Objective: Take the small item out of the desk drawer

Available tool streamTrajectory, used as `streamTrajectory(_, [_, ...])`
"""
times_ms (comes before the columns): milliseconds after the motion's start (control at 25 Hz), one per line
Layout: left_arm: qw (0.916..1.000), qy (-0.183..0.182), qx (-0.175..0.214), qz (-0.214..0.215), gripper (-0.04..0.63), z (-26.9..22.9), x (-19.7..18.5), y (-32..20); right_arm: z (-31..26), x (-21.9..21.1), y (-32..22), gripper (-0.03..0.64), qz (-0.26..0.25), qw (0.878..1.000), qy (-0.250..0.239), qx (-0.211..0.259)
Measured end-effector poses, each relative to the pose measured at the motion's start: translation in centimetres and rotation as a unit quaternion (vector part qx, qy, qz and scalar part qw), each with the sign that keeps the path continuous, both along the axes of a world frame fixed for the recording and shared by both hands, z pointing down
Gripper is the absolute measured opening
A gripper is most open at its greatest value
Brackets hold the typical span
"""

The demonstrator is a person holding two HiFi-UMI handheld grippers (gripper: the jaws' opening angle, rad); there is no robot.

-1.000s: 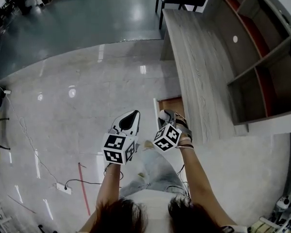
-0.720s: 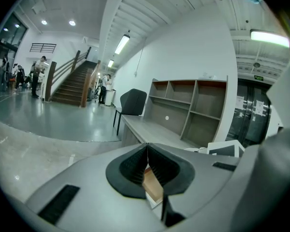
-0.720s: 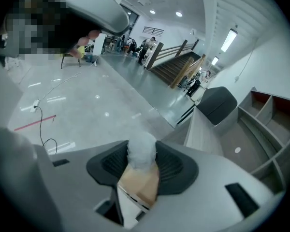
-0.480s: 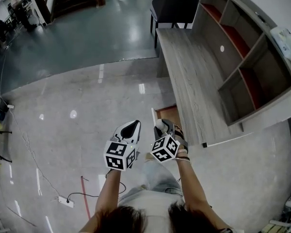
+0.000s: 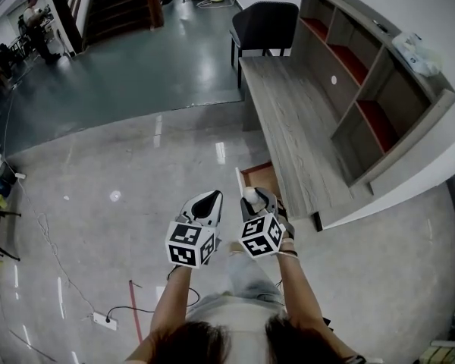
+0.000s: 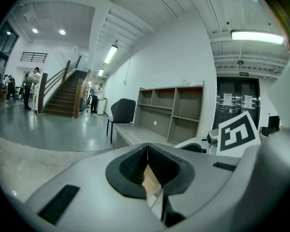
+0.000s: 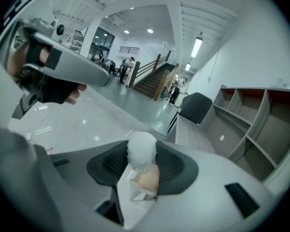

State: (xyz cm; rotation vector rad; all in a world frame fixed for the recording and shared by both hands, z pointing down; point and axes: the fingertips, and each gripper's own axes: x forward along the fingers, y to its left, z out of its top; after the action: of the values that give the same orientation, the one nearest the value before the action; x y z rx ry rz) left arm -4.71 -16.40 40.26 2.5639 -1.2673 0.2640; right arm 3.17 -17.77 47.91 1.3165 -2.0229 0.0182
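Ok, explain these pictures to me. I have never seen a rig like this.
There is no robot here. A person holds a two-jaw tool in each hand: the left gripper and the right gripper. The marker cubes are part of the tools.

The head view comes from a camera on the person's head, looking down. It shows a desk with a shelf unit on it, and an open drawer at the near end.

The two gripper views come from a camera riding on each tool, looking along its jaws. The left gripper is shut with nothing in it. The right gripper is shut on a small white item.
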Motion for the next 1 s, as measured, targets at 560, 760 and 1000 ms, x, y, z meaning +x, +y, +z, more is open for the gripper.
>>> streamTrajectory(560, [0.9994, 0.006, 0.034, -0.009, 0.015, -3.9, -1.8, 9.6, -7.1, -2.1, 9.4, 0.179, 0.011, 0.997, -0.035, 0.063])
streamTrajectory(760, [0.9989, 0.008, 0.045, -0.008, 0.015, -4.9, -2.4, 13.1, -9.1, -3.0, 12.6, 0.179, 0.012, 0.996, -0.042, 0.083])
streamTrajectory(1000, [0.9982, 0.014, 0.058, -0.008, 0.015, -6.0, -2.9, 16.5, -11.0, -4.0, 15.8, 0.179, 0.007, 0.994, -0.043, 0.103])
